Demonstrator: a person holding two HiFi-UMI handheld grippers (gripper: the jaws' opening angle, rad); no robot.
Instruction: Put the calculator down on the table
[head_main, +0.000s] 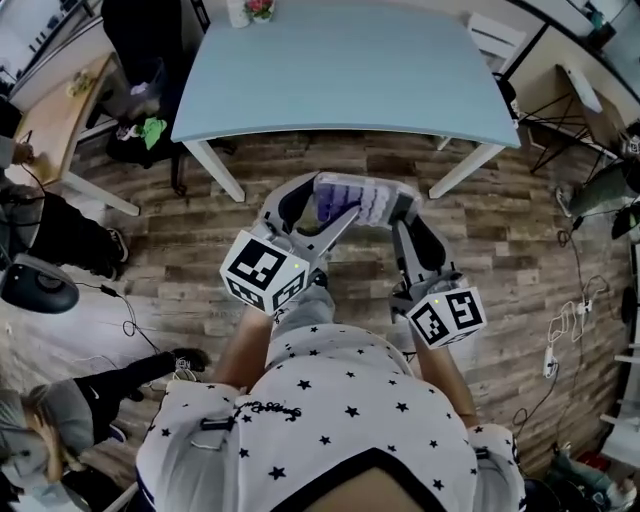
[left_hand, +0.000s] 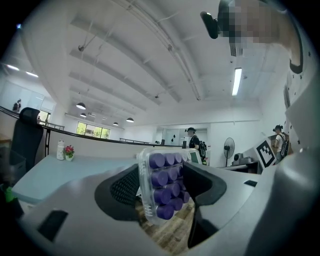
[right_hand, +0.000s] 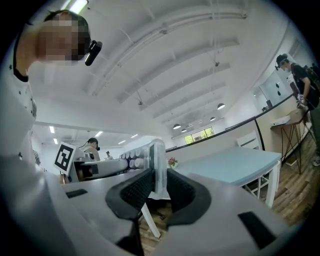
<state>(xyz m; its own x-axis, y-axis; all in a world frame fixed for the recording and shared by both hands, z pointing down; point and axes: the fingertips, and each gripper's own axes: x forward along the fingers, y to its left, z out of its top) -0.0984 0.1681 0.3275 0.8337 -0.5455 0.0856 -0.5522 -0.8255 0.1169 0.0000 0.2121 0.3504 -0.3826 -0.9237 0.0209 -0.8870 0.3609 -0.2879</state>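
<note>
The calculator, clear-cased with rows of purple keys, hangs in the air over the wooden floor, short of the light blue table. My left gripper is shut on its left end, and my right gripper is shut on its right end. In the left gripper view the calculator stands on edge between the black pads of the left gripper, keys facing the camera. In the right gripper view only the calculator's thin edge shows, clamped in the right gripper. The table lies ahead on the right.
A small vase of flowers stands at the table's far edge. A black office chair and a wooden desk are at the left, with people beside them. Cables and a power strip lie on the floor at the right.
</note>
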